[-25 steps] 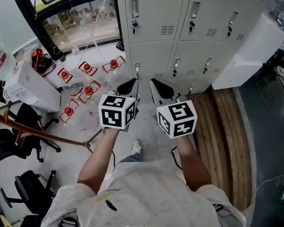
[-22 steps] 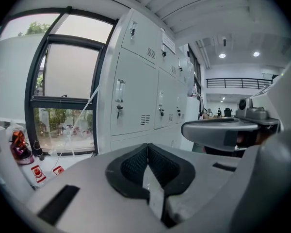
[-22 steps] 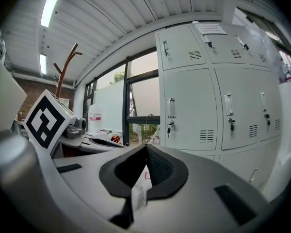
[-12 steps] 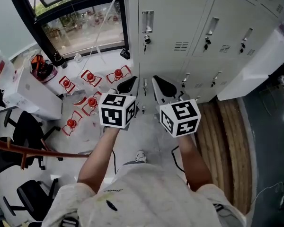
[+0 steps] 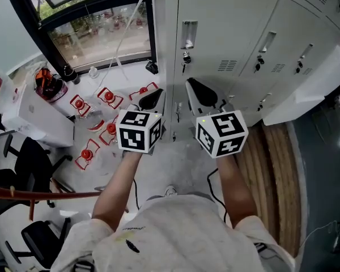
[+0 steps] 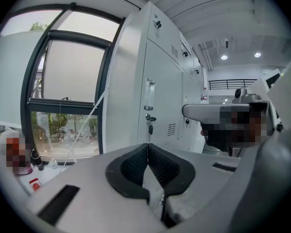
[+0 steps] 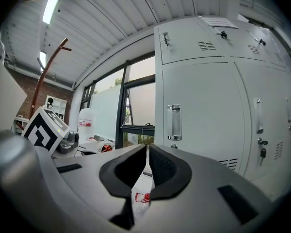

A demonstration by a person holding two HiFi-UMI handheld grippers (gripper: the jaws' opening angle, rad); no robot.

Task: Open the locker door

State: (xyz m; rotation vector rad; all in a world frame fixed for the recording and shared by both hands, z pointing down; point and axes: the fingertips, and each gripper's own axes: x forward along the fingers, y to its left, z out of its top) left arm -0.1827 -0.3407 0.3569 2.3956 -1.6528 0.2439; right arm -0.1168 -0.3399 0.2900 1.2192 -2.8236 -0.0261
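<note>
A bank of grey lockers fills the head view's upper right. The nearest locker door [image 5: 226, 21] has a recessed metal handle [image 5: 188, 34] with a keyed lock [image 5: 186, 57] below it. My left gripper [image 5: 152, 99] and right gripper [image 5: 201, 92] are side by side in front of it, both short of the door and touching nothing. The left gripper [image 6: 147, 147] is shut and empty, with the handle [image 6: 149, 94] and the hanging key [image 6: 150, 125] ahead. The right gripper [image 7: 148, 148] is shut and empty too, with the handle [image 7: 174, 122] just right of its tips.
A dark-framed window [image 5: 96, 27] meets the lockers' left side. Several red-capped items [image 5: 109, 97] lie on the floor below it. Office chairs [image 5: 22, 169] and a white box [image 5: 28, 118] stand at the left. Wooden planks [image 5: 272, 169] and a white bench [image 5: 306, 89] are at the right.
Both grippers have moved forward toward the lockers, and the right one has risen a little. The nearest door and its handle now look larger and closer. Both jaws stayed shut.
</note>
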